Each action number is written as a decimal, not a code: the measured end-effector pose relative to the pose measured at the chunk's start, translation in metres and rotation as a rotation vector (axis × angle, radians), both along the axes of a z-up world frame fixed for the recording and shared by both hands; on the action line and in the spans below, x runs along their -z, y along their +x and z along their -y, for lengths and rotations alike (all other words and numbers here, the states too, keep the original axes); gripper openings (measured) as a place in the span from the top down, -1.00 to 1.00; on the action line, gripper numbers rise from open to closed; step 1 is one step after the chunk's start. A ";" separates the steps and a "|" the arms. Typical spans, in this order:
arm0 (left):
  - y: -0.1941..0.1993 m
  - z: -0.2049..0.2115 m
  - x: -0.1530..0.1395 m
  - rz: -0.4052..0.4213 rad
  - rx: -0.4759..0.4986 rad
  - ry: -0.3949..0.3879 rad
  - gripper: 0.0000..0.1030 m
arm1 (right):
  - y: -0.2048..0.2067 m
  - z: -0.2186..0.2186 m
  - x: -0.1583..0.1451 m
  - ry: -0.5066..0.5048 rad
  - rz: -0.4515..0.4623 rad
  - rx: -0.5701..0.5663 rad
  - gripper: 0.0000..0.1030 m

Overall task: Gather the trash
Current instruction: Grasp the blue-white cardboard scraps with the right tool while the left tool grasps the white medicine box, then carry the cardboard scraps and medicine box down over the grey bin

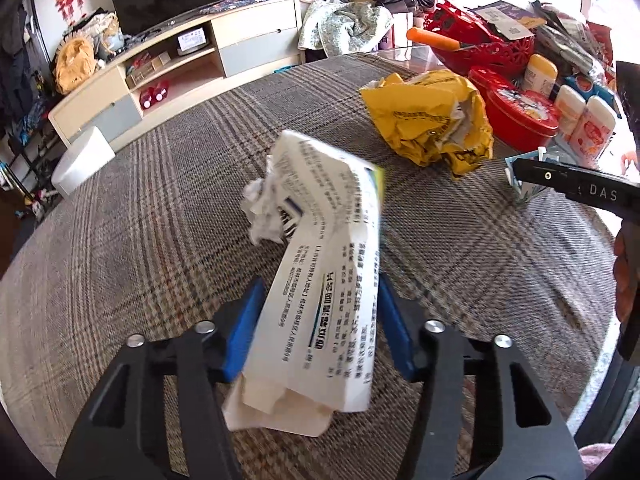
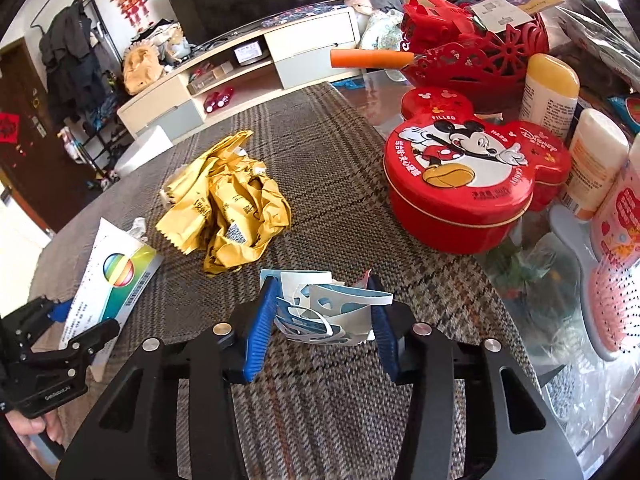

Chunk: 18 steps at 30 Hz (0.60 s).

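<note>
Left wrist view: the left gripper (image 1: 320, 328) had its blue pads closed on a flattened white medicine carton (image 1: 320, 280), raised above the plaid tablecloth (image 1: 120, 240). Right wrist view: the right gripper (image 2: 322, 316) clamped a crushed blue-and-white paper box (image 2: 320, 308) low over the cloth. Between them, on the cloth, lay a crumpled yellow wrapper (image 2: 228, 200). All three pieces appeared light, soft and easily deformed; the wrapper would best be pinched across its bunched middle.
</note>
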<state>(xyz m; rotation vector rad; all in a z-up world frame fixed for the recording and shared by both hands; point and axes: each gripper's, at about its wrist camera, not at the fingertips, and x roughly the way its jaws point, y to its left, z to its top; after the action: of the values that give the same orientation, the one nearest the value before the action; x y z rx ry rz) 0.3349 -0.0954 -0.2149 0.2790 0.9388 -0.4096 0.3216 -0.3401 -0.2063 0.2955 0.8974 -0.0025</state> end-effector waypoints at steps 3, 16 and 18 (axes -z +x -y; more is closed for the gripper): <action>-0.009 -0.001 -0.003 -0.012 -0.004 -0.020 0.13 | -0.010 -0.001 -0.004 -0.003 -0.003 -0.006 0.19; -0.101 -0.018 -0.028 0.002 -0.025 -0.090 0.15 | -0.081 -0.021 -0.018 0.019 -0.007 -0.037 0.22; -0.117 -0.024 -0.031 0.001 -0.036 -0.103 0.15 | -0.098 -0.031 -0.021 0.027 -0.004 -0.050 0.22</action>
<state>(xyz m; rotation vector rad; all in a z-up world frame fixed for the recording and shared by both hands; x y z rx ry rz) 0.2184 -0.0712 -0.1838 0.1682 0.9172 -0.4231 0.2236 -0.3095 -0.1850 0.2981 0.9090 0.0547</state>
